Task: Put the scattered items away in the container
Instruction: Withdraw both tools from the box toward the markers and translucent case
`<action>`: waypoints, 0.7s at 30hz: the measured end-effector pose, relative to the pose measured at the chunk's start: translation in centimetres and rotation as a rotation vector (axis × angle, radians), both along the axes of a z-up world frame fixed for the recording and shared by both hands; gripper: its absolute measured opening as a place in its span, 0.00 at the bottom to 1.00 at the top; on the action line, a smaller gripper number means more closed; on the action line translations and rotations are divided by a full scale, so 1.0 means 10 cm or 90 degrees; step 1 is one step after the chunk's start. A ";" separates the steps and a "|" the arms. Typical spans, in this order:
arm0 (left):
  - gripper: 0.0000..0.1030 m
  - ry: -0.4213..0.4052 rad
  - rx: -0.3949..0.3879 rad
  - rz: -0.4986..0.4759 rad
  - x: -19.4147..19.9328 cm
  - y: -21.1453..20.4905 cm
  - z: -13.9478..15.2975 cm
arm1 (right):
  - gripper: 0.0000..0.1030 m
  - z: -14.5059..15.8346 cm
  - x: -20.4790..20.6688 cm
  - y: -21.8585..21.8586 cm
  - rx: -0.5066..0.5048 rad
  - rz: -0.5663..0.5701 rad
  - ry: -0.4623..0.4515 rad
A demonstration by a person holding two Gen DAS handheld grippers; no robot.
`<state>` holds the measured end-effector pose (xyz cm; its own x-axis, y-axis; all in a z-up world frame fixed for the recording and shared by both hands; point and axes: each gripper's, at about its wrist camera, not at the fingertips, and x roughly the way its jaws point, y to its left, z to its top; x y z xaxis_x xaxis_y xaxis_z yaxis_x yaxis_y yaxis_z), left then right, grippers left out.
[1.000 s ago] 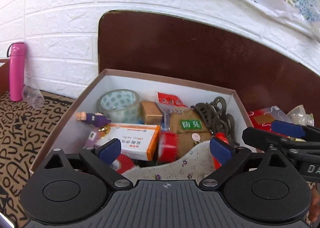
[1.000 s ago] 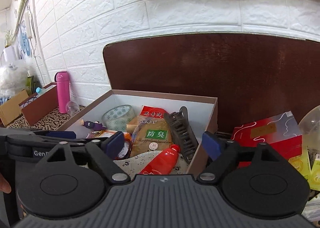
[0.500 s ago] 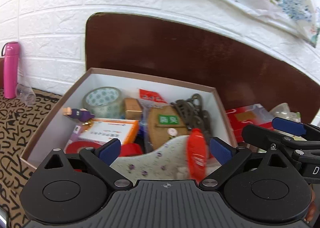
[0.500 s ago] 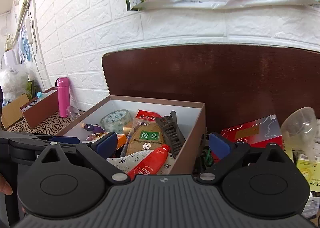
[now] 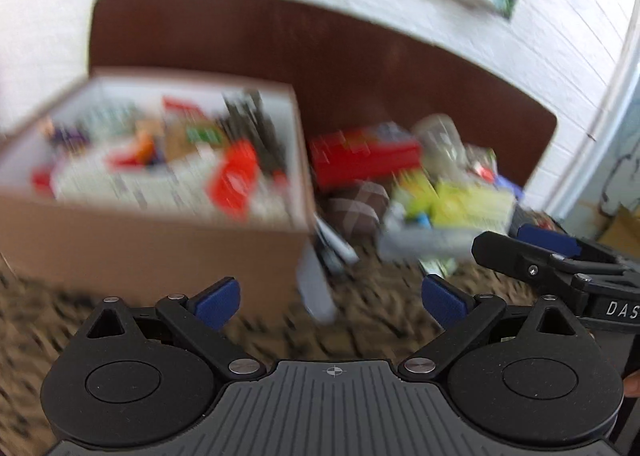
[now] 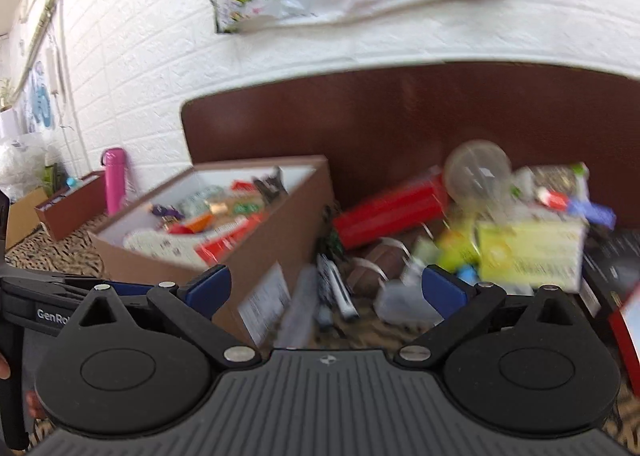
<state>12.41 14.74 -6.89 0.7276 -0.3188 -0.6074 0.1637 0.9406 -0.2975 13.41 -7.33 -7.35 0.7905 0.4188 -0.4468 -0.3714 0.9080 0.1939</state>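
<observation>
Both views motion-blurred; small stuff unreadable. Brown box sits left, w/ contents heaped to the rim, items indistinct. Scattered pile lies right of box against dark backboard; red carton & yellow-green pack only recognisable. Left gripper jaws wide, empty. Right gripper has just been opening, now wide, nothing between. Bare mat below both.

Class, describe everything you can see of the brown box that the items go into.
The brown box looks like cardboard, brown outside and white inside, open-topped with no lid on it. It stands upright on the patterned cloth before a dark brown board, filled with mixed items. Loose clutter lies to its right. Blur hides finer detail.
</observation>
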 end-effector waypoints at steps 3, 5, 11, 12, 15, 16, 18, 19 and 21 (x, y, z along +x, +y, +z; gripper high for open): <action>0.99 0.032 -0.016 -0.018 -0.01 -0.18 -0.24 | 0.98 -0.26 -0.08 -0.22 -0.005 -0.037 0.043; 0.99 0.033 -0.026 -0.030 0.01 -0.27 -0.34 | 0.98 -0.39 -0.10 -0.31 -0.021 -0.066 0.058; 0.98 0.008 0.017 -0.022 0.18 -0.43 -0.49 | 0.96 -0.49 -0.06 -0.44 -0.015 -0.086 0.067; 0.97 0.006 0.021 -0.019 0.21 -0.44 -0.51 | 0.95 -0.49 -0.04 -0.43 -0.015 -0.080 0.066; 0.93 0.000 0.029 -0.005 0.30 -0.45 -0.55 | 0.89 -0.50 0.07 -0.36 -0.022 -0.056 0.069; 0.90 0.001 0.032 0.000 0.33 -0.45 -0.57 | 0.87 -0.52 0.12 -0.33 -0.026 -0.049 0.075; 0.86 0.006 0.031 0.004 0.38 -0.45 -0.61 | 0.80 -0.56 0.19 -0.28 -0.029 -0.035 0.087; 0.83 0.009 0.026 0.004 0.41 -0.44 -0.63 | 0.78 -0.58 0.23 -0.26 -0.027 -0.029 0.093; 0.81 0.013 0.021 0.013 0.47 -0.42 -0.66 | 0.74 -0.61 0.30 -0.21 -0.025 -0.020 0.101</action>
